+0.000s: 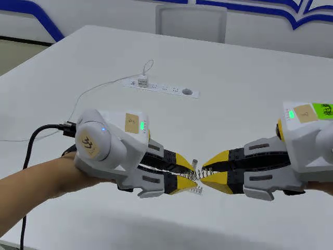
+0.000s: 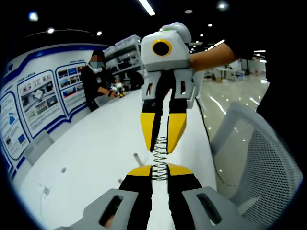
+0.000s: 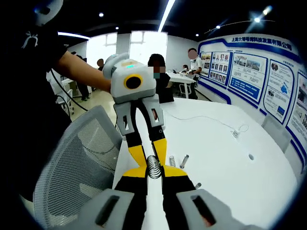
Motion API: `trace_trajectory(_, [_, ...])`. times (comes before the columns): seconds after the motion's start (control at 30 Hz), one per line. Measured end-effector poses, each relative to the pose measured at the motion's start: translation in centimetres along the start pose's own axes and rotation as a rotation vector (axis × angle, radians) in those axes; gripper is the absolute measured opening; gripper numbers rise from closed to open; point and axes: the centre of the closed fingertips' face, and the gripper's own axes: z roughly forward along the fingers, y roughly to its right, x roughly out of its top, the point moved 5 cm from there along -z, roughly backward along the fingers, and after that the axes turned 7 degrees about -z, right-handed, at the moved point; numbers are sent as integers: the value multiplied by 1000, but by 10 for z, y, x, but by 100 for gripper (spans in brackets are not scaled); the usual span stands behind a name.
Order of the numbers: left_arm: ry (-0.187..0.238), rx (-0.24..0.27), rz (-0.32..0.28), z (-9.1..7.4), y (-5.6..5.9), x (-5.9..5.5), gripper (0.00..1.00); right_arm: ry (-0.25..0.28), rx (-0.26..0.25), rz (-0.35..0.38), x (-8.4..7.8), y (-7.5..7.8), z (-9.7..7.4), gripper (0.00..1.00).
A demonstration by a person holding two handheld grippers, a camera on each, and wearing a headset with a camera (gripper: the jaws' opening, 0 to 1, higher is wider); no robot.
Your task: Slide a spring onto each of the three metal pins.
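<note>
A thin metal spring (image 1: pixel 199 173) spans the small gap between the two grippers, just above the white table (image 1: pixel 234 88). My left gripper (image 1: pixel 193 174) is shut on one end and my right gripper (image 1: pixel 204 171) on the other, tip to tip. In the left gripper view the spring (image 2: pixel 159 155) runs from my own jaws (image 2: pixel 159 170) up into the right gripper's yellow fingers (image 2: pixel 149 129). A short metal pin (image 1: pixel 195 163) stands just behind the tips. A second spring (image 1: pixel 196 190) lies on the table in front. The right gripper view shows the held spring (image 3: pixel 153 166), a pin (image 3: pixel 183 161) and another pin (image 3: pixel 197 185).
A white power strip (image 1: pixel 161 87) with a plug and thin white cord lies mid-table. A black cable (image 1: pixel 31 146) trails from the left gripper. A grey chair (image 1: pixel 191 22) stands at the far edge, a mesh chair (image 3: pixel 81 167) close by. People stand in the background.
</note>
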Motion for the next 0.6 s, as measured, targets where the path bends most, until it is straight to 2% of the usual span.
trace_trajectory(0.13, [3, 11, 3, 0, -1, 2, 10, -3, -6, -9, 1, 0, 0, 11])
trace_trajectory(0.2, [6, 12, -1, 0, -2, 2, 10, 15, -10, 4, 3, 0, 0, 11])
trace_trajectory(0.33, [12, 15, -2, 2, -1, 4, 10, 82, -16, 64, 8, 0, -2, 11])
trace_trajectory(0.6, [21, 22, 2, 6, 1, 8, 10, 130, -21, 107, 12, 1, -2, 12])
